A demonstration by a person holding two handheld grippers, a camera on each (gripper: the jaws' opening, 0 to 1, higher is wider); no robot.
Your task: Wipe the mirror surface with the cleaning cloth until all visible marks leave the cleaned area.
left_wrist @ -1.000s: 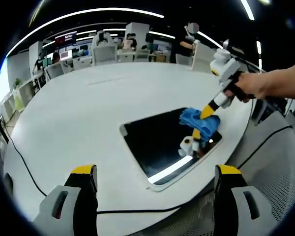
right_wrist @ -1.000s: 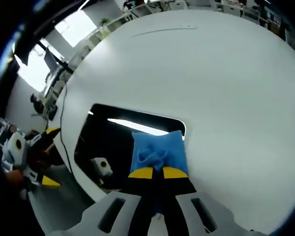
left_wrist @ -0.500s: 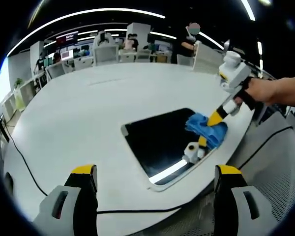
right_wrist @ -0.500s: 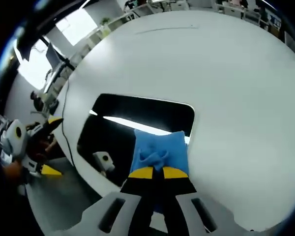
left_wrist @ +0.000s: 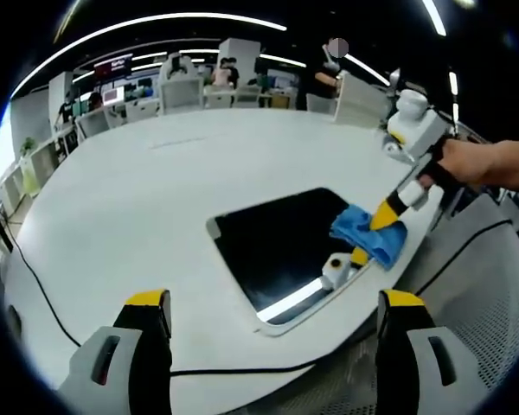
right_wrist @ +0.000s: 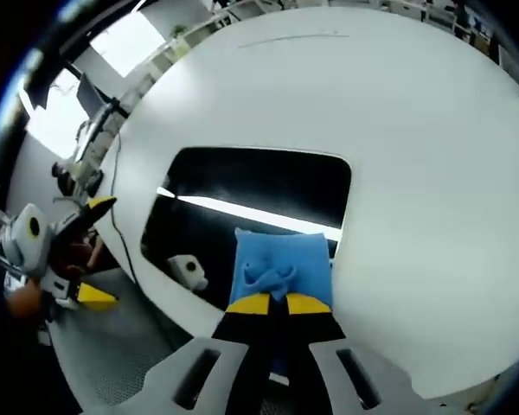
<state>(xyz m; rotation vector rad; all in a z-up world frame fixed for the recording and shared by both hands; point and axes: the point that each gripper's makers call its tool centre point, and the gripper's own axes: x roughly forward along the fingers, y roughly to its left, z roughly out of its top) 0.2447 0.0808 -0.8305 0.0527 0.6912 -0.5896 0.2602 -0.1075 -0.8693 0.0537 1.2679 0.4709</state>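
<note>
— Since a second ago, what has moved?
— Right gripper [left_wrist: 387, 214] has dragged the cloth [left_wrist: 368, 233] from mid-mirror out to the mirror [left_wrist: 272, 246] edge nearest the worktop [left_wrist: 130, 199] rim.
— And seen from the right gripper view?
— Cloth [right_wrist: 279, 270] sits lower on the mirror [right_wrist: 259, 186], more dark glass bare beyond it; the right gripper [right_wrist: 269, 302] has its jaws closed tight on the cloth.
— The left gripper?
— Left gripper [left_wrist: 272, 303] hangs over the worktop edge as before, jaws wide apart, holding nothing. It also shows at the left of the right gripper view [right_wrist: 85, 251].
</note>
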